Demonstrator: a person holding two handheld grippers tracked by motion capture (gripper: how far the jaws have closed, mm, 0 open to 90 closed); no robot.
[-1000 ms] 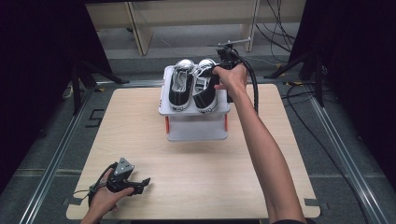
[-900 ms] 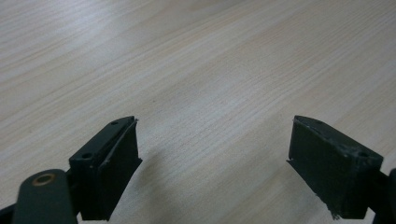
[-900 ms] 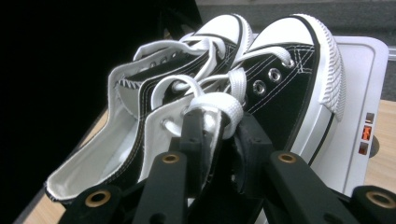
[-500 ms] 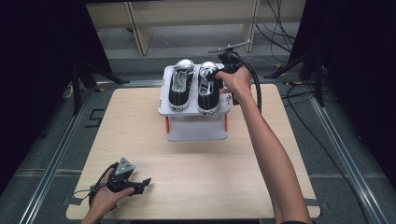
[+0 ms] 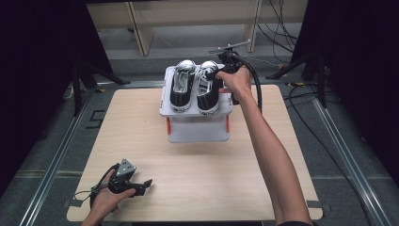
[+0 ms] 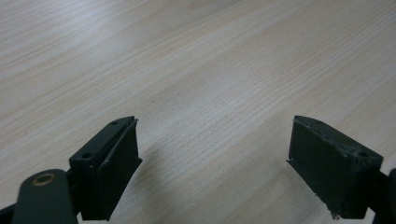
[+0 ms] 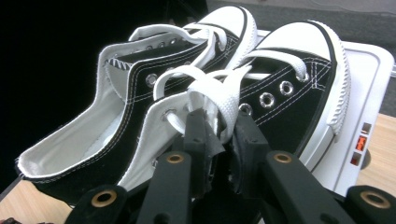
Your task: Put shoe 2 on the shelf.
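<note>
1. White rack (image 5: 197, 134) is standing on the desk (image 5: 197, 179), carrying two black sneakers (image 5: 181, 87) side by side.
2. Right hand-held gripper (image 7: 219, 135), jaws just closing, is pinching the white lace (image 7: 224, 100) of the right-hand sneaker (image 5: 207, 89).
3. Left hand-held gripper (image 6: 215, 163) is resting wide open, empty, well apart.

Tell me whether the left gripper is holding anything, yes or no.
No: the left gripper has its jaws wide apart over the bare wooden table, with nothing between them.
</note>
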